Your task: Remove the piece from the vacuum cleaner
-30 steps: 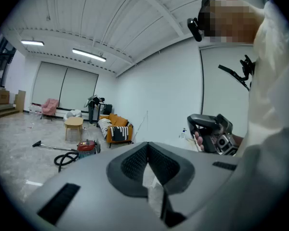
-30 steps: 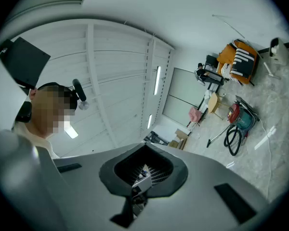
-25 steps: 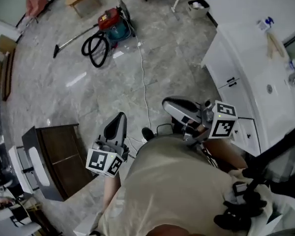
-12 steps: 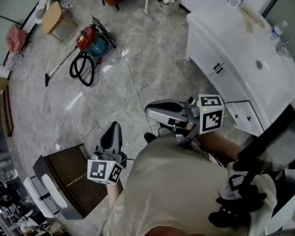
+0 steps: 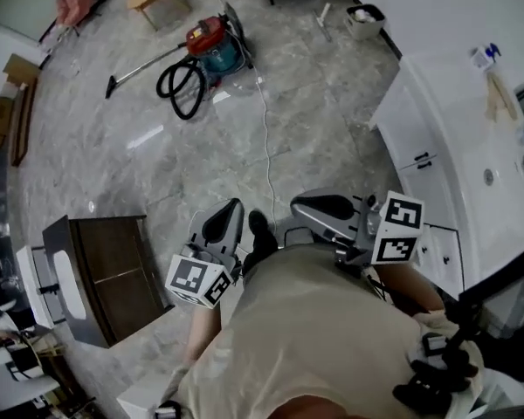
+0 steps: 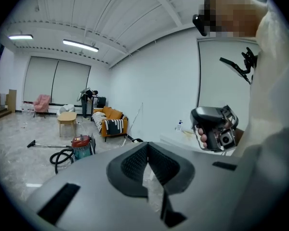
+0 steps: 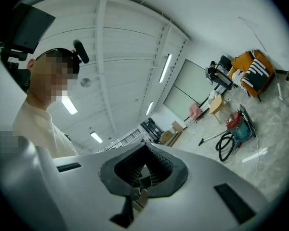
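- Change, head view: the view swung aside and back over the last second. The vacuum cleaner lies on the same patch of floor, its hose coiled against it, its wand stretched away from it, and a white cord trailing from it toward the person
- Change, left hand-held gripper: has come a little forward toward the vacuum cleaner and slightly lower
- Change, right hand-held gripper: stays close against the person's body, no nearer the vacuum cleaner than before
- Meaning for the task: judged to be approach only. The 2 hand-held grippers are well apart from the vacuum cleaner and nothing on it is touched, so the piece counts as not yet removed. Which part is meant (wand, hose or another fitting) cannot be told from here
- Left hand-held gripper, state: jaws clenched, pads meeting at the tips with nothing between them. It touches nothing, and the vacuum cleaner shows far beyond the jaws, off to their left
- Right hand-held gripper, state: jaws fully clenched and empty. It is tipped upward toward the ceiling, with the vacuum cleaner far off at the right of its view
- Task's thing, place: on the open floor, far ahead of both hand-held grippers, out of reach
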A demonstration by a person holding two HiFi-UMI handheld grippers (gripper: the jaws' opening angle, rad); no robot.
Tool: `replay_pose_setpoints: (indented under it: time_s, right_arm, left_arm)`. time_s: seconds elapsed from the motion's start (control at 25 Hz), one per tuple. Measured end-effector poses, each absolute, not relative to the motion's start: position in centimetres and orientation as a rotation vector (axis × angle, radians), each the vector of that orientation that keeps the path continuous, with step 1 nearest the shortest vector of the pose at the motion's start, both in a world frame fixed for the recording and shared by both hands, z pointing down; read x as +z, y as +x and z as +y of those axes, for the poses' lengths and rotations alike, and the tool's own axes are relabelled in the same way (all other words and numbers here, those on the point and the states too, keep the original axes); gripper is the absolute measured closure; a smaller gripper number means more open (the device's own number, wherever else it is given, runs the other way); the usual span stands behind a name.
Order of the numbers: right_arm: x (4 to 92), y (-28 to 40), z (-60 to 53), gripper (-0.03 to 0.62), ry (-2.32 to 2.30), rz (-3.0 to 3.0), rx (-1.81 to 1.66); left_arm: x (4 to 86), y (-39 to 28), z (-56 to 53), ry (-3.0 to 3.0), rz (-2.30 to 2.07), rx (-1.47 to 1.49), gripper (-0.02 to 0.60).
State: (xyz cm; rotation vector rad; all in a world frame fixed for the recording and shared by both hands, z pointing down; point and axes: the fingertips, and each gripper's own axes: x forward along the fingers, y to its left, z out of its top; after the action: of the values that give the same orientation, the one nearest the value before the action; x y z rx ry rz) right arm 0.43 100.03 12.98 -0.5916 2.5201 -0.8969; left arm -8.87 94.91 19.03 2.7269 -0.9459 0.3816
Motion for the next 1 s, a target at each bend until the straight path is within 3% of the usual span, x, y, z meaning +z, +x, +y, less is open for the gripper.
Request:
replay_pose_setpoints:
  time_s: [0.24, 0.56, 1.0]
  right_arm:
    - [14.1, -5.7, 96.7, 0.591, -0.685, 2.663, -0.859]
    - [11.7, -17.3, 90.1, 0.591, -0.694, 2.739, -0.809]
    - [9.4, -28.6, 85.9, 0.591, -0.532, 2.703, -0.816]
  left_arm:
    - [18.8, -15.7, 90.0, 2.746, -1.02, 0.366, 0.577]
    - [15.9, -25.7, 83.4, 2.731, -0.891, 0.127, 0.577]
    - [14.4, -34.5, 78.6, 2.78, -0.805, 0.071, 0.577]
